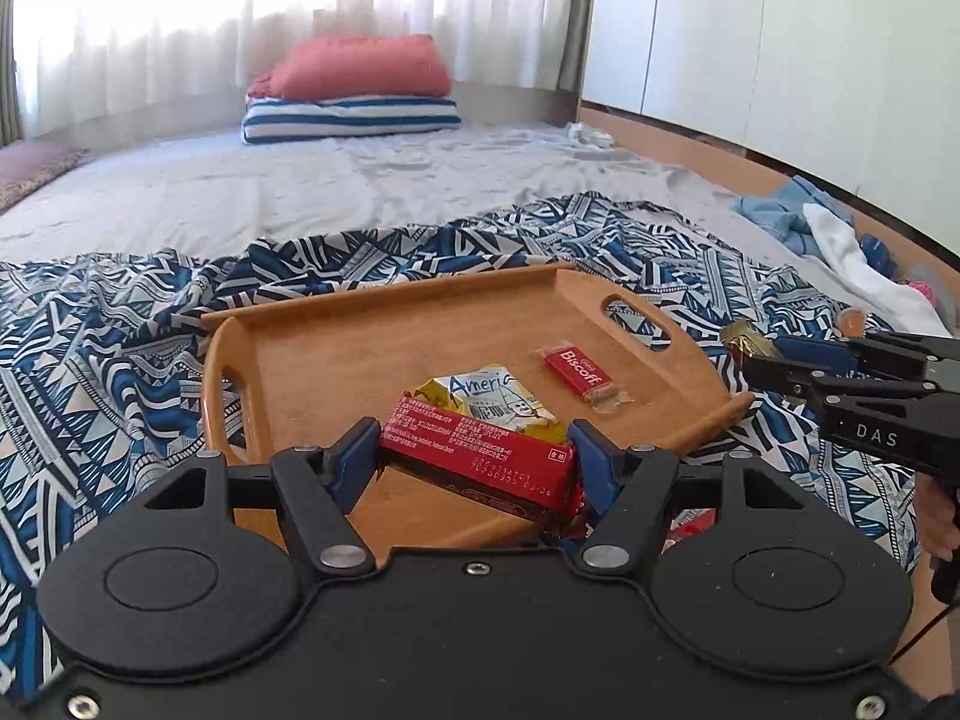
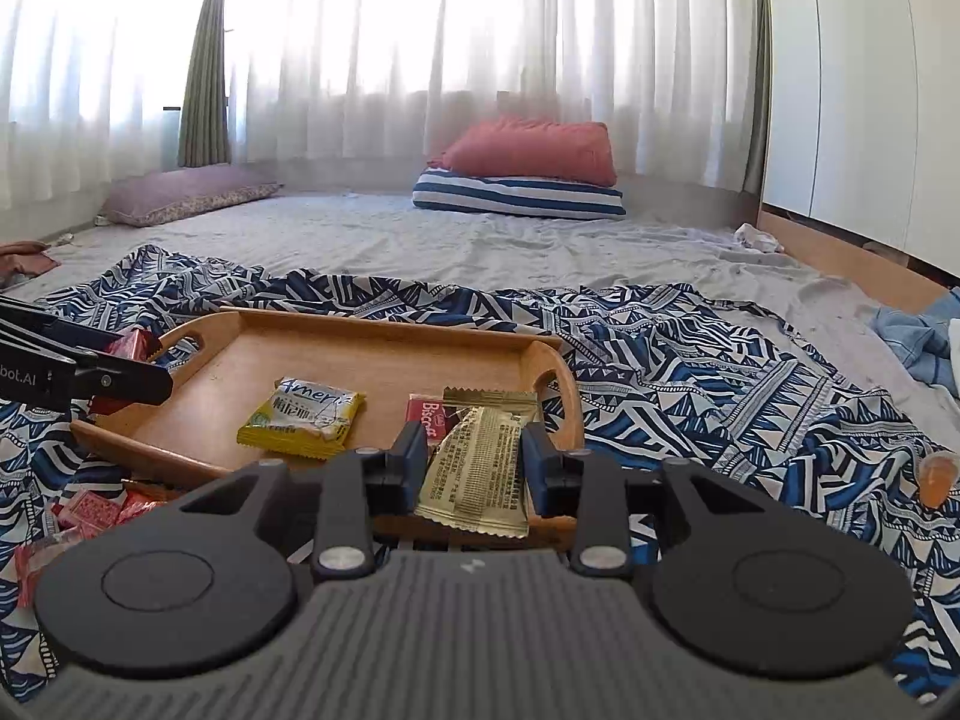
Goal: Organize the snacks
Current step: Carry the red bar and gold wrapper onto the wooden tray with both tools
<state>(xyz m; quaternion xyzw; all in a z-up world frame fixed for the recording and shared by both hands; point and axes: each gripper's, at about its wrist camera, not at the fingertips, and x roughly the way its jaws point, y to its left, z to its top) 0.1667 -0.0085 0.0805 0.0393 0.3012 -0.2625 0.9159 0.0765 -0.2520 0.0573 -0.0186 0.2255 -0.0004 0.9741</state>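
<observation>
Looking along my left claw [image 1: 477, 450], I have a red snack bar [image 1: 480, 459] clamped between its pads, over the wooden tray's [image 1: 336, 354] near edge. From my right claw [image 2: 474, 456], a pale gold packet [image 2: 477, 471] is pinched over the same tray [image 2: 384, 330], where a yellow packet [image 2: 303, 417] lies.

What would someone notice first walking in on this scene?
Probably the wooden tray lying on the blue patterned blanket, with a yellow snack packet and a red Biscoff bar lying in it. Just over its near edge, the left tongs grip a red snack bar while the right tongs pinch a pale gold packet.
</observation>
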